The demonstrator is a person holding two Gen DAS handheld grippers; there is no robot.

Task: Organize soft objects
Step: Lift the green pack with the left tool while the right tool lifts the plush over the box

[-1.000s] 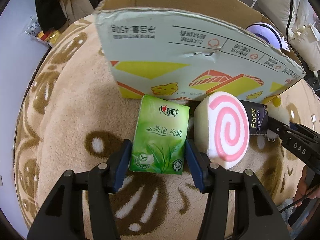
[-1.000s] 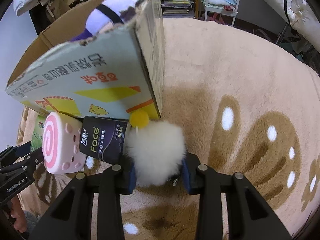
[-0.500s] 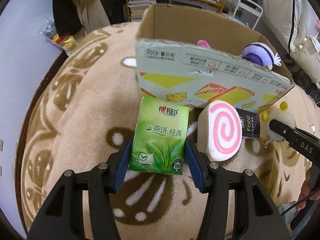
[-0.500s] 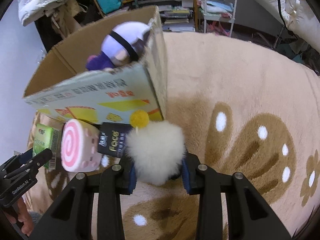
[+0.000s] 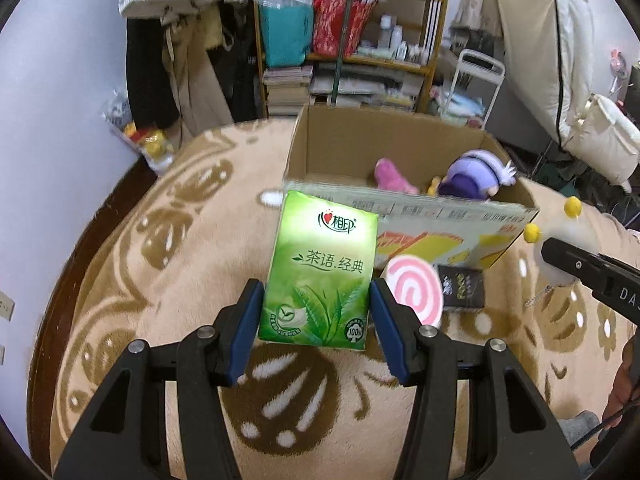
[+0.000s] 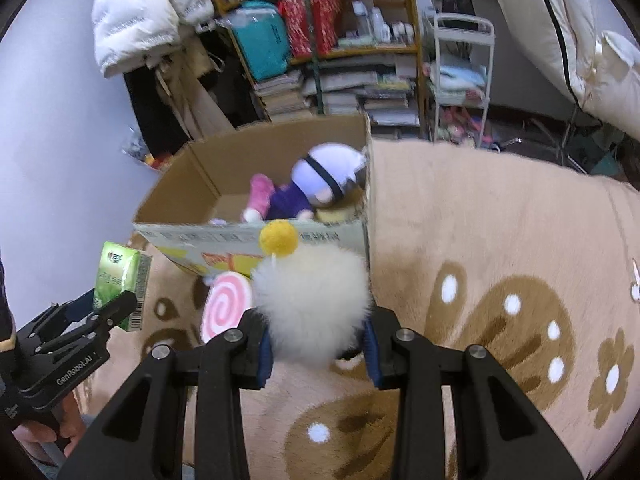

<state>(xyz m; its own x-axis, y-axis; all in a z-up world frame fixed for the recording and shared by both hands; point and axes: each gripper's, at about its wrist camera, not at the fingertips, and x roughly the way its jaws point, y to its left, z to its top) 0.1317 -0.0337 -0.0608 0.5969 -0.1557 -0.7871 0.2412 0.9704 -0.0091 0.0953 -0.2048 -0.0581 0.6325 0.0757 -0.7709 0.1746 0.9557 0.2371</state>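
Left gripper point(image 5: 316, 320): closed on green tissue pack point(image 5: 320, 272); pack pinched at its lower sides between the blue pads, held upright, lifted clear of the rug.
Right gripper point(image 6: 318, 344): closed on white fluffy toy point(image 6: 312, 300); fur squeezed between the pads, yellow pom-pom point(image 6: 279, 237) sticking up on a thin stalk; toy raised off the rug.
Cardboard box point(image 5: 340, 148): open-topped, placed on the rug beyond both grippers; purple plush doll point(image 6: 320, 184) and pink plush point(image 5: 390, 178) seen inside.
Pink swirl cushion point(image 5: 416, 292): left on the rug, just in front of the box's printed wall, between the two grippers.
Black tissue pack point(image 5: 460, 288): lying on the rug, touching the swirl cushion's right side.
Rug point(image 5: 160, 260): beige, brown paw and flower pattern.
Background: cluttered shelf point(image 5: 352, 32), white jacket point(image 6: 140, 4) hung up.
Person: fingers point(image 6: 48, 436) seen under the left gripper's handle.
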